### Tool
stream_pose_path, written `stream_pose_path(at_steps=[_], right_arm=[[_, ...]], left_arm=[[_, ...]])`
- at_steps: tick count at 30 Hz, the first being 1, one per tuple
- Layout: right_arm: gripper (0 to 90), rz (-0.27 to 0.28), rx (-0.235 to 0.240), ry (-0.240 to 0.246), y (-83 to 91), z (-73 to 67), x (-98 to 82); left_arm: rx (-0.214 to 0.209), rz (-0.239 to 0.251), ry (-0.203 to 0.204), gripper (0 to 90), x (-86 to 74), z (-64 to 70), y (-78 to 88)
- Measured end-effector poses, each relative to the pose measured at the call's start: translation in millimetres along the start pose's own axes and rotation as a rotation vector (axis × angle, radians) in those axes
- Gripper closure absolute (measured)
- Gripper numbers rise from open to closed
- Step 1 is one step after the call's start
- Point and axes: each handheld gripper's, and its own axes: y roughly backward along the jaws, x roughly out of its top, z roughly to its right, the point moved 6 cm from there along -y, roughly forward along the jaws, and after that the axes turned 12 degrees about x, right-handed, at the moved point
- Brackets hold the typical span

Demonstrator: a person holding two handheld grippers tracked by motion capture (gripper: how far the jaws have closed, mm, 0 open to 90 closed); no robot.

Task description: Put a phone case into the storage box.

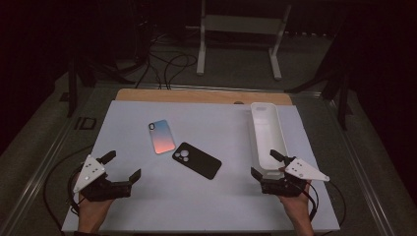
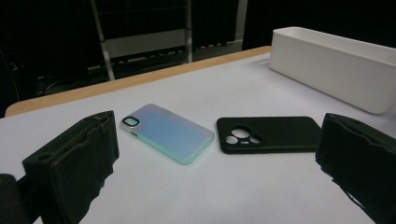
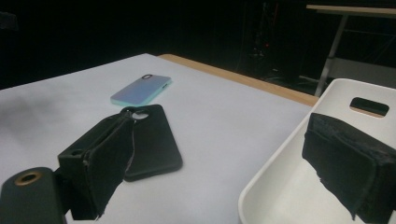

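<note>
Two phone cases, one iridescent blue-pink (image 1: 162, 136) and one matte black (image 1: 196, 160), lie mid-bench, just apart. Left gripper (image 1: 121, 166) and right gripper (image 1: 261, 163) stand wide, empty. Approach low, pinch across the long edges, then lift toward the white plastic tray (image 1: 266, 118) along the right edge.

My jaws wear rough matt black padding; the pastel phone case (image 2: 167, 132) looks glossy plastic; the black phone case (image 2: 271, 134) matt; the white bin (image 2: 336, 70) smooth plastic; bench (image 1: 206, 96) edge wood.

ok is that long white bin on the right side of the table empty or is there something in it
Empty, as far as shown. The high view shows the white bin with a bare white floor, and both phone cases lie outside on the table.
</note>
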Motion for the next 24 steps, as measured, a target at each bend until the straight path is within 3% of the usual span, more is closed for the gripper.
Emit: stream_pose_path(at_steps=[13,24], right_arm=[[9.2,-0.009,-0.003,-0.008,-2.6,2.4,-5.2],[9.1,-0.022,0.003,0.003,-7.8,0.8,-7.2]], left_arm=[[-0.024,-0.037,0.01,0.1,-3.6,2.9,-4.3],[-0.062,-0.03,0.035,0.1,-0.3,5.3,-8.2]])
